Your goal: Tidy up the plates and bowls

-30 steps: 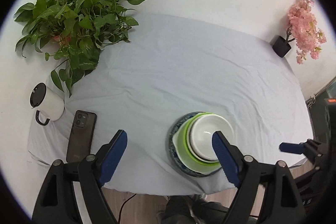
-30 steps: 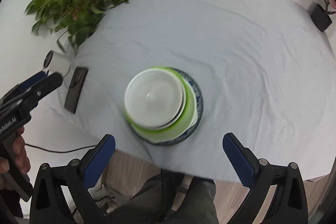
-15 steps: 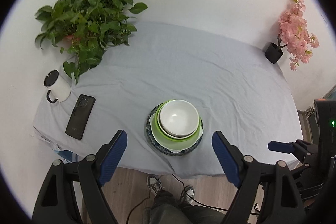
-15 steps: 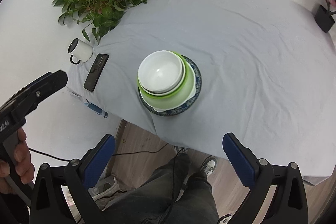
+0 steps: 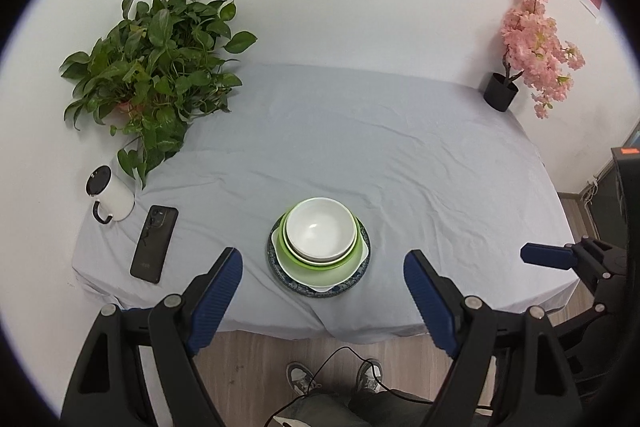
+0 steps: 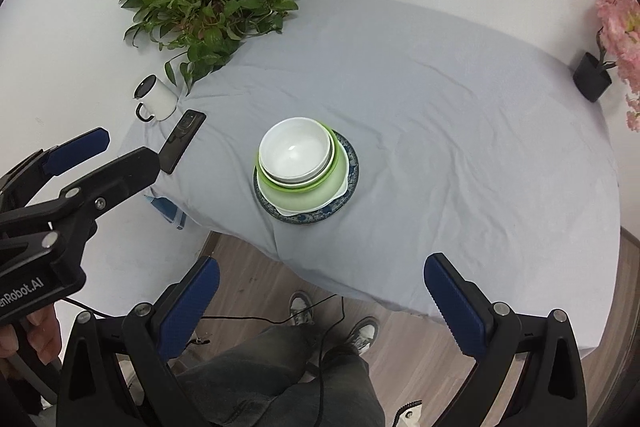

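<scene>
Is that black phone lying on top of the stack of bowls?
No, the black phone lies flat on the grey tablecloth beside the white mug, well apart from the stack of bowls.

Both tools same build: left gripper (image 5: 322,293) and right gripper (image 6: 320,299) have matte black triangular finger arms with cut-out windows, silver round pivot screws, ribbed blue pads (image 5: 218,297) on inner faces. White lettering "enRobot.AI" on the left gripper's black body, seen from right wrist view. Person wears dark grey trousers (image 6: 280,379) and grey-white sneakers (image 6: 362,335). Thin black cable (image 6: 316,339) trails across the trousers and past the shoes.
</scene>
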Tool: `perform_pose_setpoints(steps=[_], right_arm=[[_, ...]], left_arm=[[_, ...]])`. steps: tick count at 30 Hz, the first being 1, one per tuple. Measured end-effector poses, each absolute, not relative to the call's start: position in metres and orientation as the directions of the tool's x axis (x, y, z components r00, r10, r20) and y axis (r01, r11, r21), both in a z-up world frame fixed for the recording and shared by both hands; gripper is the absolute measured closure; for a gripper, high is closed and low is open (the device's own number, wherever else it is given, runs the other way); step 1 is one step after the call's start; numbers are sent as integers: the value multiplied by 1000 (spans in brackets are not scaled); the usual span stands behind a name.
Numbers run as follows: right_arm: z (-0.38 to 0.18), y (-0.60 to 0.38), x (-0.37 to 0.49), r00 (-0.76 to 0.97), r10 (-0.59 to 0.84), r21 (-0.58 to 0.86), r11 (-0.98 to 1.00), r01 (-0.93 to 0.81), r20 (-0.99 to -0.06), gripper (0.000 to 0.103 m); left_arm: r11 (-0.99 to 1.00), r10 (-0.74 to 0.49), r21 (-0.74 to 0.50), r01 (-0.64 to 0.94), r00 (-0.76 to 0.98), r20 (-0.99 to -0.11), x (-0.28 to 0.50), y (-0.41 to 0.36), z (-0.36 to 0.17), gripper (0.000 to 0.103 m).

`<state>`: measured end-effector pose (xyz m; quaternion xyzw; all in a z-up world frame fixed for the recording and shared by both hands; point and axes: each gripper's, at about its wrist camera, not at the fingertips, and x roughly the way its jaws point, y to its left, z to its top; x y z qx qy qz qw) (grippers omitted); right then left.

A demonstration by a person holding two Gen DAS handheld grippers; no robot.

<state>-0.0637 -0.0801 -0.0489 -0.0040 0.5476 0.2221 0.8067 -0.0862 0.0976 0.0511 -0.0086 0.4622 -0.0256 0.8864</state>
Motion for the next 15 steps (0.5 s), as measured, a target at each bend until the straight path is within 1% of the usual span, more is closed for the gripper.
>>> perform_pose_setpoints(steps=[7, 15], right_arm=[[-34, -64, -74, 335, 306, 190, 922, -338, -891, 0], [-34, -42, -80, 340, 274, 160, 931, -328, -900, 0]], left_arm=[[998, -63, -56, 30, 580, -812, -90, 125, 50, 20], [997, -82, -63, 52, 577, -813, -95, 143, 46, 20]])
